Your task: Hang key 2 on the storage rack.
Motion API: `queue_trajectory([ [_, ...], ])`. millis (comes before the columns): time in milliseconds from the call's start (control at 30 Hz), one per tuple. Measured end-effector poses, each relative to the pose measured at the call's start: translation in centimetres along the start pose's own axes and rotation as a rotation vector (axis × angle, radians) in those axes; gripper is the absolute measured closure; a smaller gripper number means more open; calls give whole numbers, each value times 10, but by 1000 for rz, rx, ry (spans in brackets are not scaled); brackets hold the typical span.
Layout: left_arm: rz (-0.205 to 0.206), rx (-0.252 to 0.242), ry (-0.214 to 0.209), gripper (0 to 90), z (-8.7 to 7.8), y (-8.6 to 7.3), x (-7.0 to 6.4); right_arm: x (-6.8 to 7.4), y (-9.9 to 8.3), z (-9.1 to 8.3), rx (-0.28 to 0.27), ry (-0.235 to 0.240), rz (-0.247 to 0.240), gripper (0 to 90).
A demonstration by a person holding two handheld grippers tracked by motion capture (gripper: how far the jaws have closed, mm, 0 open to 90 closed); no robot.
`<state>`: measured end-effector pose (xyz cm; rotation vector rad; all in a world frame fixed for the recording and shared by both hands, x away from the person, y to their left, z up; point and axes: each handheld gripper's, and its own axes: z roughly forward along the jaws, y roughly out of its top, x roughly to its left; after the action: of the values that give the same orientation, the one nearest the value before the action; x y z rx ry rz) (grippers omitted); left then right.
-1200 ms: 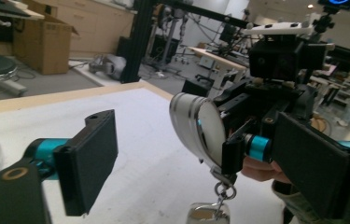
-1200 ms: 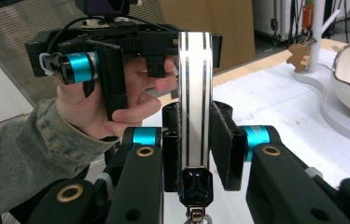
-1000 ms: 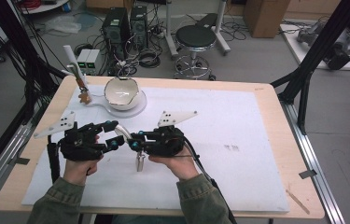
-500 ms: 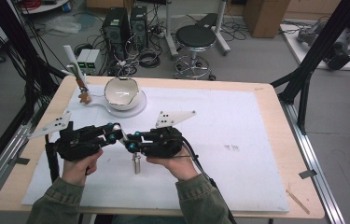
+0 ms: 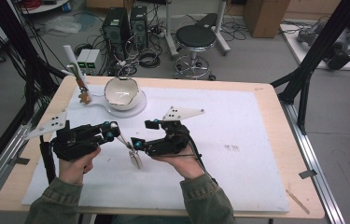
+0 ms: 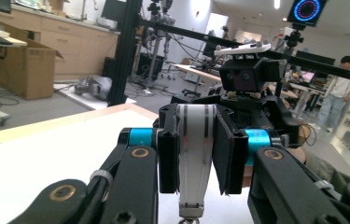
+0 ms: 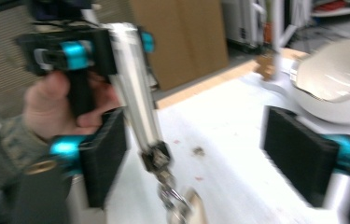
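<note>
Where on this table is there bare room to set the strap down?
The widest bare patch of the white mat lies right of the right gripper, toward the table edge. A smaller patch lies in front of both hands. The far-left corner is crowded: the bowl on its plate and a stand beside it. The left gripper grips the strap.

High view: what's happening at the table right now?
A person works two handheld grippers over the white mat. The left gripper is shut on a white strap with a metal clasp hanging from its end. The right gripper is open, its fingers on either side of the strap, not yet closed. A white bowl sits behind, untouched.
</note>
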<state>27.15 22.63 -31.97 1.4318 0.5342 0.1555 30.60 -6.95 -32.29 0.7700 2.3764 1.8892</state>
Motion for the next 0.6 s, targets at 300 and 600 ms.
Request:
queue_trajectory([
  [300, 35, 36, 55, 736, -9, 8, 1, -7, -5, -31, -11, -179, -20, 3],
  [600, 36, 39, 115, 737, -18, 16, 12, -16, -23, -77, -48, -303, -65, 3],
])
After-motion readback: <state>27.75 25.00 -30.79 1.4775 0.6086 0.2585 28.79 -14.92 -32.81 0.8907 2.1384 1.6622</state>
